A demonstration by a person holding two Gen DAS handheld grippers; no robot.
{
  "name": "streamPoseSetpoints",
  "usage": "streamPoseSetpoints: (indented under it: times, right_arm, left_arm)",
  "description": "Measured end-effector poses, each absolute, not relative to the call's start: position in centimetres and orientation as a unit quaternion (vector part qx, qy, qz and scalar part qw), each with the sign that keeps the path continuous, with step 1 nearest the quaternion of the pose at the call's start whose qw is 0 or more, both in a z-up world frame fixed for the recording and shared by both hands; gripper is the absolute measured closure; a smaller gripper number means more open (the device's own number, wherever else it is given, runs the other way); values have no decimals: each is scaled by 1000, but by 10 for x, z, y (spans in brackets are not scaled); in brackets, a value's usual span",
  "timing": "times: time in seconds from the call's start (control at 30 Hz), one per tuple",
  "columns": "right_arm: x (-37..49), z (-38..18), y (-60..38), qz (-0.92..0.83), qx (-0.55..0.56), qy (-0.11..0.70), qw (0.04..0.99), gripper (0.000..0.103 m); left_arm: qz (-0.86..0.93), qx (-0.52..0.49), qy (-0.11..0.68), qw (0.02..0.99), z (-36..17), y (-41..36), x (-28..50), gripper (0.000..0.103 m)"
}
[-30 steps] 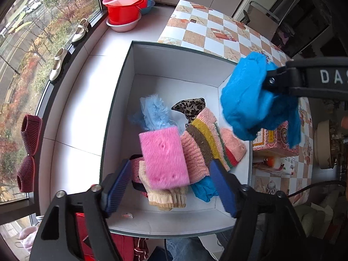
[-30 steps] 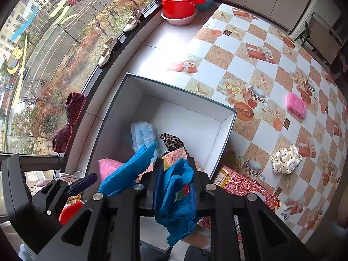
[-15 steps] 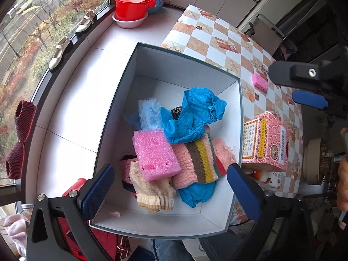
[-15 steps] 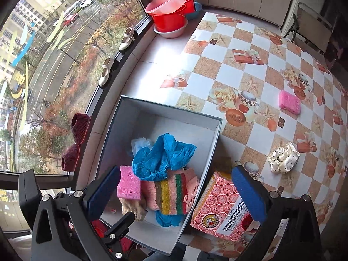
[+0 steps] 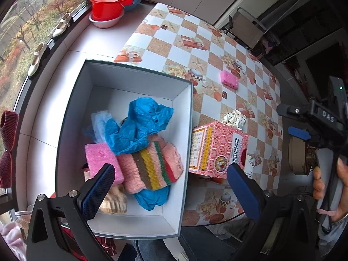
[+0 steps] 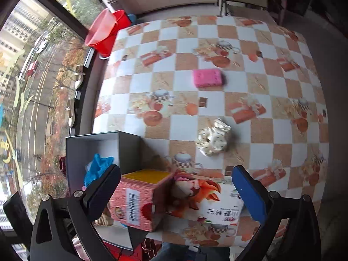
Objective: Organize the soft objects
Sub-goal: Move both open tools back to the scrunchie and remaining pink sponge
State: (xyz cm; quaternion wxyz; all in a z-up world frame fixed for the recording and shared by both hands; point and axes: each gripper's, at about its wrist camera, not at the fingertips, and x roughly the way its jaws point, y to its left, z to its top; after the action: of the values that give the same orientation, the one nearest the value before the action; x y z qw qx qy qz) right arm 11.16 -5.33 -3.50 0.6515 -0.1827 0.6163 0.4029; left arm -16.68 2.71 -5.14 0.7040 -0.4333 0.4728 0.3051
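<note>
On the checkered tablecloth [image 6: 217,100], the open grey box [image 5: 74,108] sits at the window-side edge; its wall also shows in the right wrist view [image 6: 128,150]. Inside it, a pile of soft things: blue crumpled cloth [image 5: 141,128] on top, striped knit piece [image 5: 150,167] under it, pink sponge [image 5: 102,158] touching the knit's left side, a beige knit item [image 5: 115,202] and another blue piece [image 5: 152,198] at the near end, a pale blue fluffy bit [image 5: 100,119] toward the far left. Just beside the box's right wall stands a pink patterned carton [image 5: 217,150], with a flat printed pack [image 6: 213,204] next to it. Still out on the cloth, well apart from the box: a second pink sponge [image 6: 207,77] and a cream polka-dot scrunchie [image 6: 214,137].

Red and pink basins [image 5: 111,4] stacked by the window, pale shoes [image 5: 62,25] on the sill.

Left gripper [image 5: 171,191] hangs over the box's near right corner, fingers spread wide, nothing between them. Right gripper [image 6: 176,193] is over the carton and pack, fingers spread fully, gripping nothing; its jaws have just been opening. A hand [image 5: 330,191] holds the right gripper's handle at the edge of the left wrist view.
</note>
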Motion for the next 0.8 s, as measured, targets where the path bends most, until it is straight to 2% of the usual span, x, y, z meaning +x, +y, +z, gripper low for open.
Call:
streamPoseSetpoints:
  times: [0.37, 0.8]
  right_arm:
    - [160, -119, -91, 343, -188, 680, 620, 0]
    - [171, -193, -26, 375, -227, 684, 583, 0]
  left_arm:
    - [268, -434, 508, 694, -48, 2, -101, 0]
    - [299, -440, 518, 670, -43, 17, -21, 0]
